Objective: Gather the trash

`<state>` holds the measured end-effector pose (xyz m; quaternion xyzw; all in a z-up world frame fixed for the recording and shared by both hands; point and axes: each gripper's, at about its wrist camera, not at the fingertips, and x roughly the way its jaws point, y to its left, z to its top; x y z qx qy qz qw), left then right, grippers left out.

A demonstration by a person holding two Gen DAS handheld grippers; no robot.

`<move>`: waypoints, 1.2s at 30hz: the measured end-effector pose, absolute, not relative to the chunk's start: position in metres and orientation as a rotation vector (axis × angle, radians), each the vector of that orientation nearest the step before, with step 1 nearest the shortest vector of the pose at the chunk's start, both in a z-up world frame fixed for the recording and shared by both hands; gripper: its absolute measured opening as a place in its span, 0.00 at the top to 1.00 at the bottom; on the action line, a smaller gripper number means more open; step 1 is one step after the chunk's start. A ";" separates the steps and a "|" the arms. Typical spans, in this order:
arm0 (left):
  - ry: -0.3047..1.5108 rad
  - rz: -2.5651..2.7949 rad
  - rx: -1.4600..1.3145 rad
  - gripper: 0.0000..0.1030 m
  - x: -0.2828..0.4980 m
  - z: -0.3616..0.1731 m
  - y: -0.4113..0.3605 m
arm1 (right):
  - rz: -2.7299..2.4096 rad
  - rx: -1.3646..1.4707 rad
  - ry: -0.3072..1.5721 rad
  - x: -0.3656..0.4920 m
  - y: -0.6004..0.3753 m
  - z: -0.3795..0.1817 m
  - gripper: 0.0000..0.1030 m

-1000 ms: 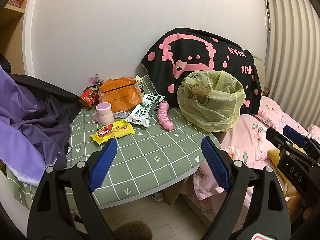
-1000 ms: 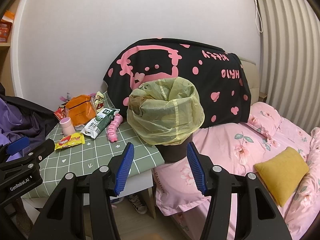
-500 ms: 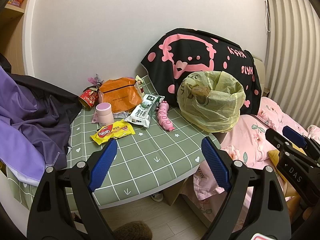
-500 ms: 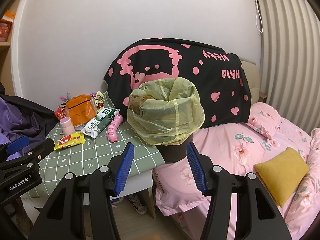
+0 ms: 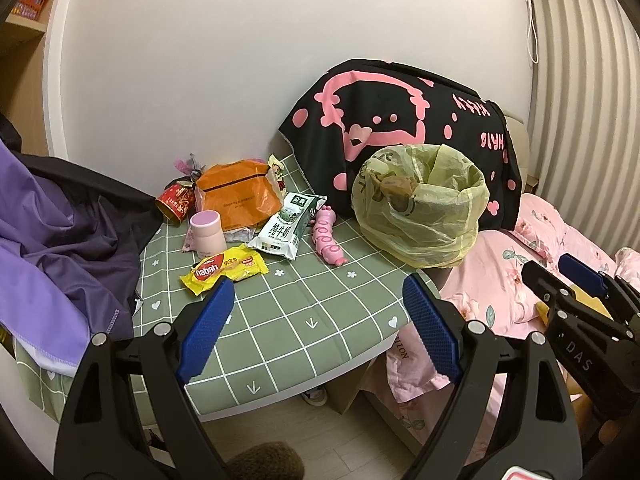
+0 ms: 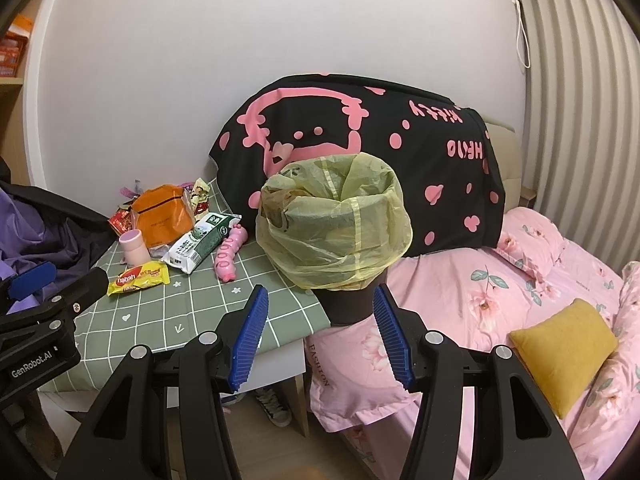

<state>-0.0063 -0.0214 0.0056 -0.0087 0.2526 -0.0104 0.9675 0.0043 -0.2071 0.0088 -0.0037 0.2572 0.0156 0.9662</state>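
On the table, the wrappers lie left of the bin, with the bed right of it and the blanket behind.

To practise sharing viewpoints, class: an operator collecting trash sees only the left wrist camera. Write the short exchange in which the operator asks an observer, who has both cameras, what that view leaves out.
Operator: I only see the right gripper from the side. Is it holding anything?
Observer: No. In the right wrist view the right gripper is open, with nothing between its fingers.
Operator: What is holding up the yellow bag?
Observer: The yellow bag is folded over the rim of a dark bin, which stands between the table edge and the bed.
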 end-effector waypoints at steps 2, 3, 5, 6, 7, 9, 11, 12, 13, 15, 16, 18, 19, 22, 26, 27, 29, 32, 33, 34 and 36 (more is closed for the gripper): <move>0.514 -0.021 -0.015 0.20 -0.005 0.005 -0.022 | 0.029 -0.001 0.524 0.008 -0.209 0.007 0.50; 0.517 -0.023 -0.014 0.20 -0.003 0.004 -0.021 | 0.029 0.003 0.527 0.011 -0.210 0.007 0.50; 0.524 -0.019 -0.012 0.20 0.004 0.002 -0.019 | 0.027 0.003 0.533 0.018 -0.211 0.005 0.50; 0.526 -0.018 -0.014 0.20 0.008 0.001 -0.015 | 0.026 0.002 0.536 0.022 -0.211 0.004 0.50; 0.528 -0.014 -0.018 0.20 0.014 0.001 -0.012 | 0.026 0.002 0.540 0.026 -0.211 0.004 0.50; 0.527 -0.006 -0.019 0.20 0.025 0.001 -0.004 | 0.028 0.004 0.545 0.036 -0.210 0.003 0.50; 0.523 0.005 -0.007 0.20 0.040 0.001 0.003 | 0.027 0.003 0.545 0.047 -0.208 0.004 0.50; 0.521 0.008 -0.001 0.20 0.048 0.002 0.007 | 0.028 0.003 0.546 0.053 -0.207 0.004 0.50; 0.519 0.012 0.009 0.20 0.058 0.002 0.012 | 0.027 0.004 0.549 0.061 -0.204 0.004 0.50; 0.522 0.018 0.021 0.20 0.075 0.001 0.022 | 0.027 0.007 0.555 0.074 -0.200 0.003 0.50; 0.525 0.020 0.022 0.20 0.082 0.000 0.027 | 0.027 0.006 0.559 0.082 -0.196 0.002 0.50; 0.534 0.014 0.009 0.20 0.103 0.001 0.044 | 0.027 0.001 0.569 0.095 -0.188 0.000 0.50; 0.542 0.008 -0.007 0.20 0.117 0.002 0.057 | 0.029 -0.003 0.576 0.103 -0.182 -0.003 0.50; 0.548 0.007 -0.027 0.20 0.142 0.002 0.083 | 0.034 -0.013 0.598 0.123 -0.164 -0.011 0.50; 0.567 0.018 -0.079 0.16 0.190 -0.002 0.134 | 0.056 -0.031 0.637 0.154 -0.132 -0.025 0.50; 0.572 0.013 -0.090 0.15 0.195 -0.004 0.142 | 0.061 -0.036 0.645 0.163 -0.124 -0.029 0.50; 0.603 -0.009 -0.119 0.15 0.218 -0.011 0.162 | 0.070 -0.045 0.657 0.176 -0.111 -0.034 0.50; 0.682 -0.071 -0.084 0.15 0.252 -0.020 0.177 | 0.076 -0.052 0.671 0.194 -0.095 -0.040 0.50; 0.688 -0.087 -0.062 0.15 0.260 -0.022 0.177 | 0.081 -0.052 0.677 0.199 -0.092 -0.041 0.50; 0.694 -0.103 -0.037 0.15 0.268 -0.023 0.178 | 0.083 -0.053 0.686 0.206 -0.088 -0.043 0.50; 0.711 -0.115 -0.035 0.17 0.284 -0.026 0.187 | 0.087 -0.055 0.698 0.216 -0.082 -0.045 0.50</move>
